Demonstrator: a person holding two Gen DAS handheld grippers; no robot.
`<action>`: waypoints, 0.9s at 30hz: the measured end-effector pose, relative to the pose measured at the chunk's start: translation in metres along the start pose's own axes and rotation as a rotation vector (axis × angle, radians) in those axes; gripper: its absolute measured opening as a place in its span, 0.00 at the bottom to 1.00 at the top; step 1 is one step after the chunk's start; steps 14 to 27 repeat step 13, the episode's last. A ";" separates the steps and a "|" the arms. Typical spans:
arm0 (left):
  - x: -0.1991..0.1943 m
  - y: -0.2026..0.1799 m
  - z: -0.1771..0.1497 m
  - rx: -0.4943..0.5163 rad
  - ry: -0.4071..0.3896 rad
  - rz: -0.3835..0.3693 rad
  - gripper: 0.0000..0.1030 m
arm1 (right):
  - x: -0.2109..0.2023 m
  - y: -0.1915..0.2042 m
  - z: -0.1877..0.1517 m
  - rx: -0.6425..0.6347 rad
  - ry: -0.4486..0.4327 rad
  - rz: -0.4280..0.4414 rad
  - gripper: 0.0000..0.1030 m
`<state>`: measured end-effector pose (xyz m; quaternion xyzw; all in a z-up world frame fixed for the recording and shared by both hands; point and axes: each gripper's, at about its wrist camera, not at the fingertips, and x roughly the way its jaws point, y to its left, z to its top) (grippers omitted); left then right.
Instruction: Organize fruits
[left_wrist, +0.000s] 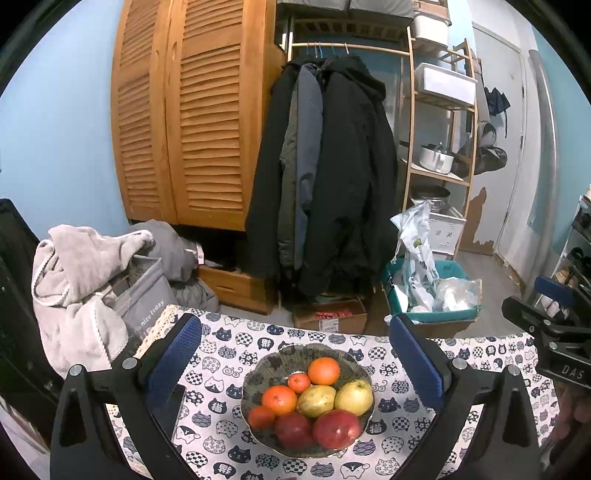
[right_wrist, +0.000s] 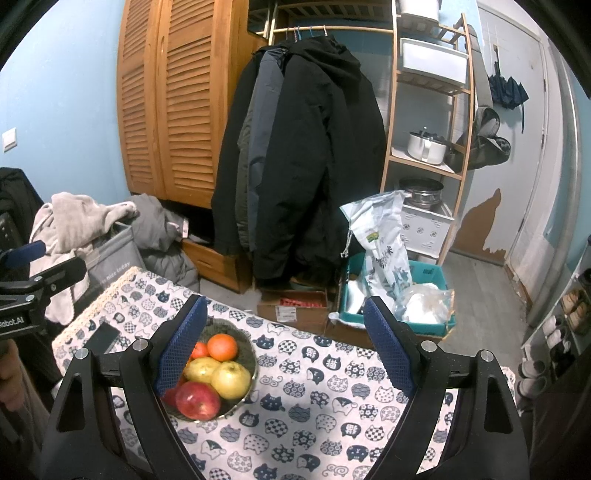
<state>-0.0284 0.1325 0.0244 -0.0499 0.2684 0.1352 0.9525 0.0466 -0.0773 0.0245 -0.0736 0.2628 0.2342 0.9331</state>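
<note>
A patterned bowl (left_wrist: 258, 373) on the cat-print tablecloth (left_wrist: 221, 443) holds several fruits: oranges (left_wrist: 323, 370), two yellow pears (left_wrist: 354, 396) and two red apples (left_wrist: 336, 428). My left gripper (left_wrist: 295, 365) is open and empty, its blue pads either side of the bowl, held back from it. My right gripper (right_wrist: 286, 343) is open and empty, to the right of the bowl (right_wrist: 243, 341); its left finger hides part of the fruit. A red apple (right_wrist: 197, 400) and a pear (right_wrist: 231, 380) show there. The right gripper also shows at the edge of the left wrist view (left_wrist: 554, 332).
A dark phone (right_wrist: 104, 338) lies on the cloth left of the bowl. Beyond the table's far edge are a grey laundry bag (left_wrist: 147, 295), a cardboard box (left_wrist: 332, 317), a teal bin with bags (left_wrist: 424, 295), hanging coats (left_wrist: 325, 177) and a wooden wardrobe (left_wrist: 184, 110).
</note>
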 end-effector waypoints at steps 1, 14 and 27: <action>0.000 0.000 0.000 0.000 0.000 0.000 0.99 | 0.000 0.000 0.000 0.000 0.000 0.000 0.83; 0.001 -0.001 0.001 0.012 -0.003 -0.014 0.99 | 0.000 0.000 0.000 -0.002 0.001 -0.001 0.83; 0.001 -0.001 0.001 0.012 -0.003 -0.014 0.99 | 0.000 0.000 0.000 -0.002 0.001 -0.001 0.83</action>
